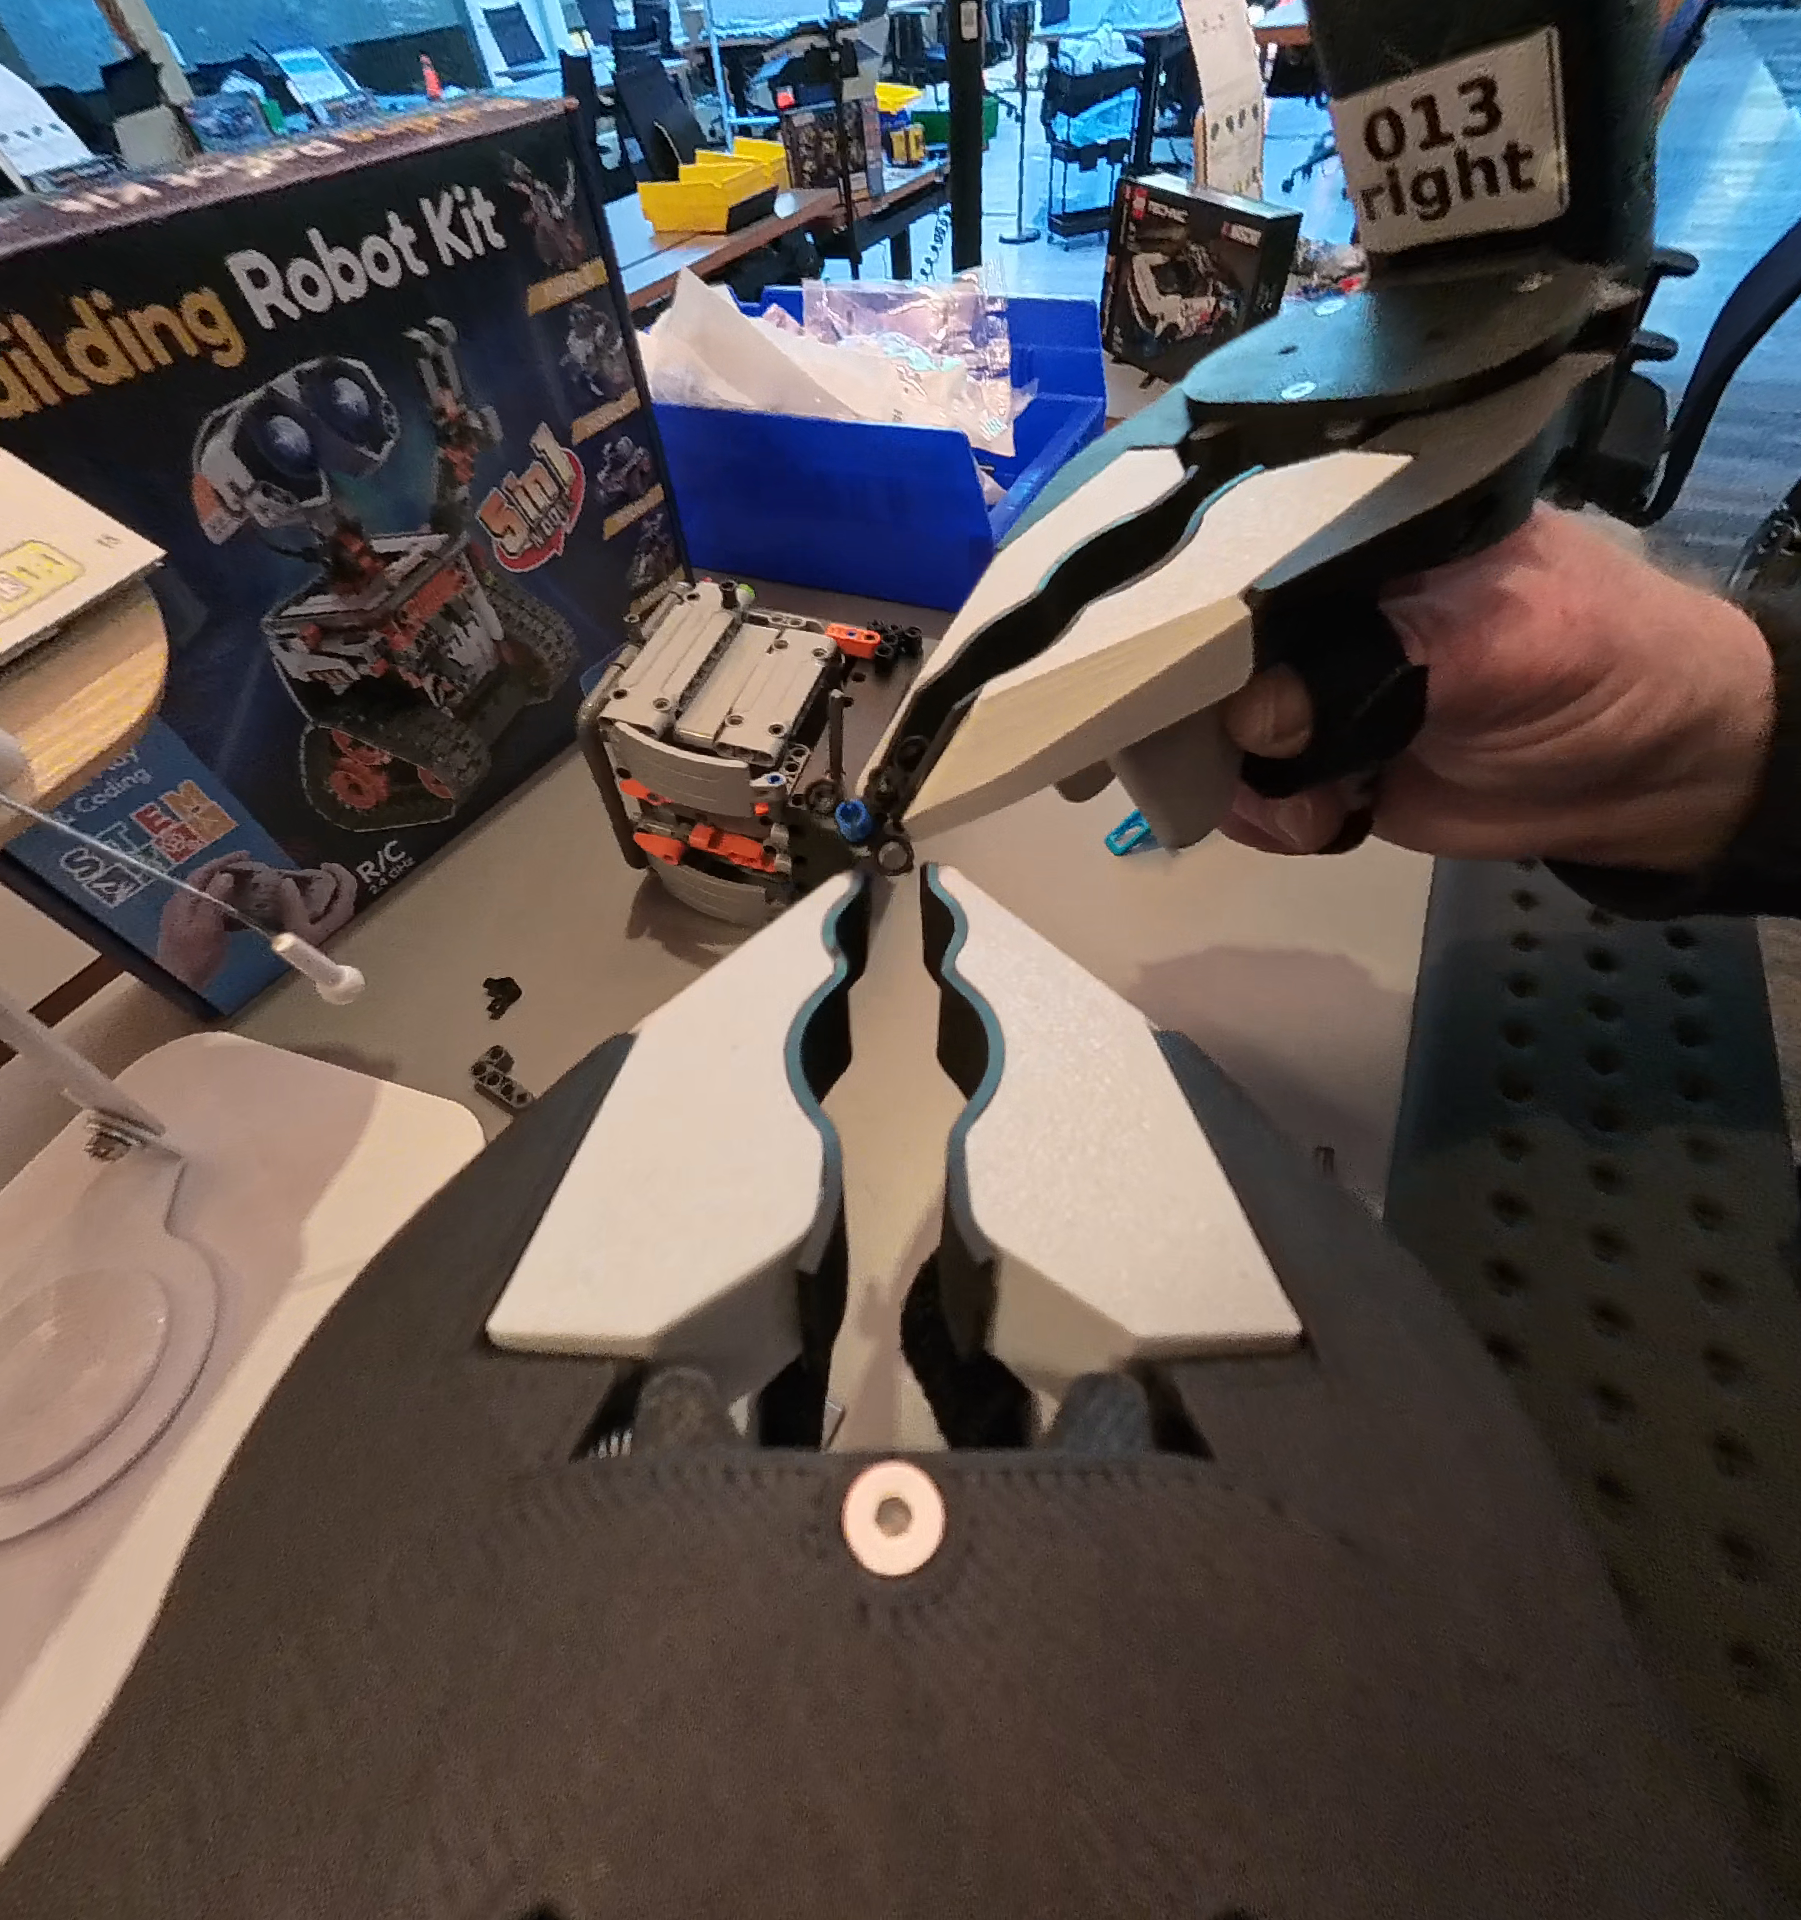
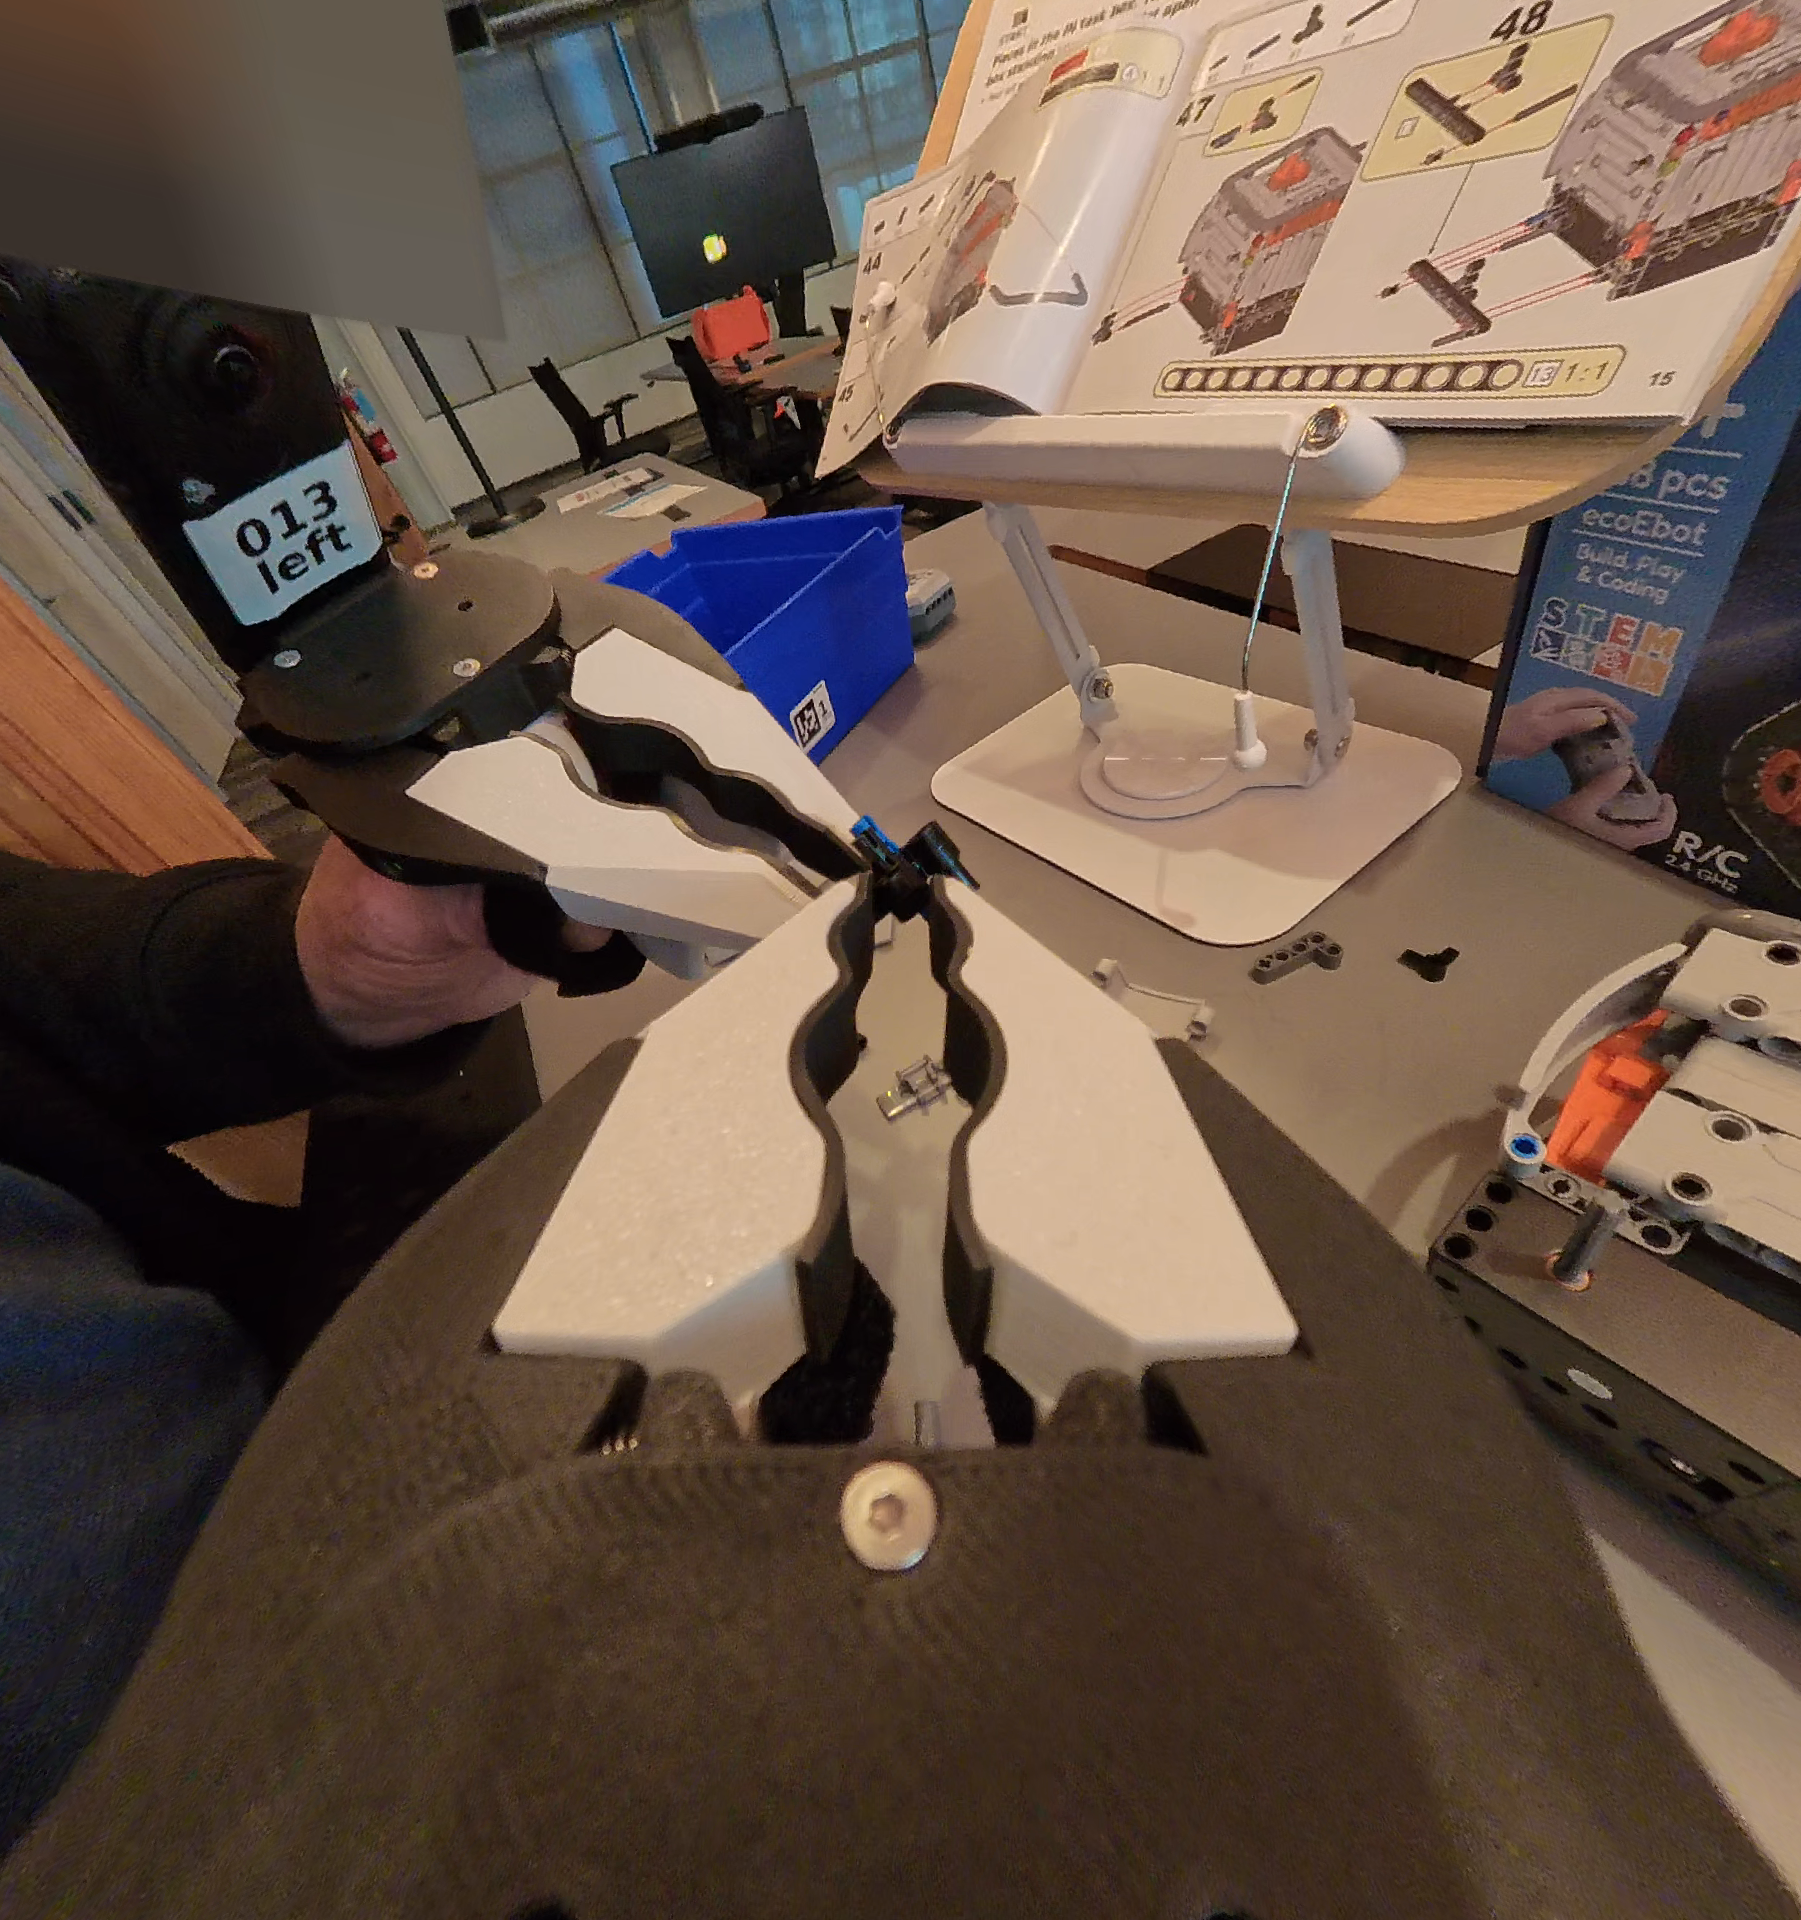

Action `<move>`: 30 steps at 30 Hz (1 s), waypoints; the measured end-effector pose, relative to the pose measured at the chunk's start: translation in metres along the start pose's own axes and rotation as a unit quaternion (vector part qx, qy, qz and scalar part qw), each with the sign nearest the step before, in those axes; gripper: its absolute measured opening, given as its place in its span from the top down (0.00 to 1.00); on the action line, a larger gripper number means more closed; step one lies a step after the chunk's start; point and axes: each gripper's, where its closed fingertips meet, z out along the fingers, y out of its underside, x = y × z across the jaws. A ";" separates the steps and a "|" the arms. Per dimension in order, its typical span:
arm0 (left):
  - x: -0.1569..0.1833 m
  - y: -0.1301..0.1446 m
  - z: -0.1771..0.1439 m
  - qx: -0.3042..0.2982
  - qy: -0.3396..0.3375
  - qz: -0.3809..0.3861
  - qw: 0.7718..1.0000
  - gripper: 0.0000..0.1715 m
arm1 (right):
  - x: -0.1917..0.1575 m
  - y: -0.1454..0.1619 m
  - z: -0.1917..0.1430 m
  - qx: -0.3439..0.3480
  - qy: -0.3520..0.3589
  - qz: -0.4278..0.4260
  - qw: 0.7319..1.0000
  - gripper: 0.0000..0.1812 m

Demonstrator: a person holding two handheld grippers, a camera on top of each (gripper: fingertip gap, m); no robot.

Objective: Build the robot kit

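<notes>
My left gripper (image 1: 892,875) and right gripper (image 2: 902,896) meet tip to tip above the grey table (image 1: 522,914). Between them is a small joined piece: a black connector (image 2: 927,854) with a blue pin (image 2: 864,831). In the right wrist view the right gripper's tips are closed on the black connector and the left gripper (image 2: 854,836) pinches the blue end. In the left wrist view the blue pin (image 1: 852,818) sits at the right gripper's tips (image 1: 880,802). A grey, orange and black brick model (image 1: 709,748) stands just behind them; it also shows in the right wrist view (image 2: 1706,1143).
A robot kit box (image 1: 304,520) and a blue bin (image 1: 854,488) stand behind. A white book stand (image 2: 1187,790) holds an open instruction booklet (image 2: 1343,208). Loose small pieces (image 1: 501,1075) (image 2: 1296,954) (image 2: 911,1091) lie on the table. A dark perforated panel (image 1: 1602,1143) is at the right. My two grippers' fingertips are within a few centimetres of each other.
</notes>
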 end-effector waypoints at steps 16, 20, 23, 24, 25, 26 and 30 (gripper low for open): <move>0.002 -0.002 0.001 0.002 -0.006 -0.003 1.000 0.97 | -0.004 0.002 -0.001 0.021 -0.009 0.035 0.999 0.96; 0.004 0.001 0.000 -0.009 0.010 0.011 1.000 0.97 | -0.006 0.006 -0.001 0.002 -0.005 0.005 1.000 0.96; 0.006 0.002 -0.001 -0.014 0.018 0.020 1.000 0.97 | -0.007 0.007 -0.001 -0.009 -0.006 -0.007 1.000 0.96; 0.006 0.002 -0.001 -0.014 0.019 0.023 0.999 0.97 | -0.007 0.007 -0.001 -0.010 -0.008 -0.007 1.000 0.96; 0.006 0.001 -0.002 -0.014 0.020 0.025 0.999 0.97 | -0.008 0.007 -0.001 -0.011 -0.010 -0.007 1.000 0.96; 0.006 0.001 -0.002 -0.015 0.022 0.025 0.999 0.97 | -0.008 0.007 -0.001 -0.012 -0.012 -0.007 1.000 0.96; 0.008 0.002 -0.004 -0.019 0.033 0.033 0.999 0.97 | -0.011 0.008 -0.002 -0.017 -0.022 -0.006 1.000 0.95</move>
